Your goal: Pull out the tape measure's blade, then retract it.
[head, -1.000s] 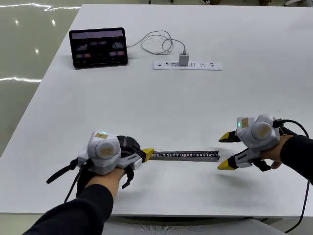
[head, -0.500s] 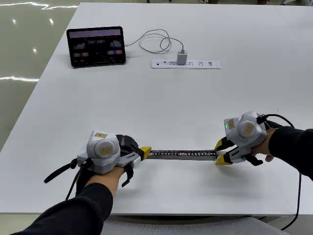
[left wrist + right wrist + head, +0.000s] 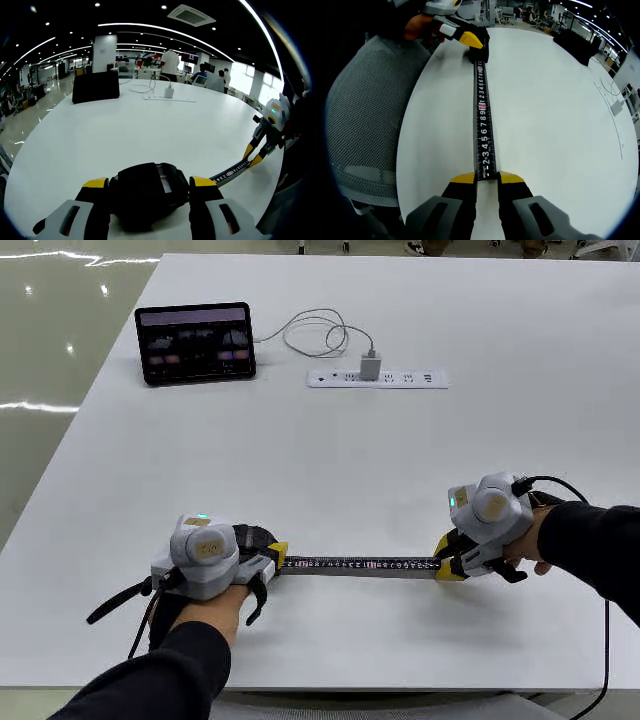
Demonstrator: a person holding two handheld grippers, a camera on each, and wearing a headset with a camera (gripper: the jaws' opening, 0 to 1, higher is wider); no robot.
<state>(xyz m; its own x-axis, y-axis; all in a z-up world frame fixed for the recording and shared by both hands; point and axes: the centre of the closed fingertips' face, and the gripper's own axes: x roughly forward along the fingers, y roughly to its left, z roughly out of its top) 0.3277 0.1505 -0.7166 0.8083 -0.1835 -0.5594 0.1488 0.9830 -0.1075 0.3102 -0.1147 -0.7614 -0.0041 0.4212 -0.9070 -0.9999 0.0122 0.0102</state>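
A black tape measure case (image 3: 256,539) rests on the white table (image 3: 400,460), and my left gripper (image 3: 268,558) is shut on it. In the left gripper view the case (image 3: 148,190) fills the gap between the yellow-tipped jaws of the left gripper (image 3: 150,183). The numbered blade (image 3: 360,564) runs flat along the table to the right. My right gripper (image 3: 441,560) is shut on the blade's free end. In the right gripper view the blade (image 3: 483,110) stretches away from the right gripper (image 3: 486,176) toward the left gripper (image 3: 465,38).
A dark tablet (image 3: 195,342) stands at the back left. A white power strip (image 3: 378,378) with a charger and a looped cable (image 3: 315,330) lies behind the middle. The table's near edge (image 3: 380,688) is close below both hands. People stand far off in the room (image 3: 170,62).
My right gripper came in from the right, open, and closed on the blade's end. The left gripper with the case shifted a little left, and the exposed blade looks slightly longer.
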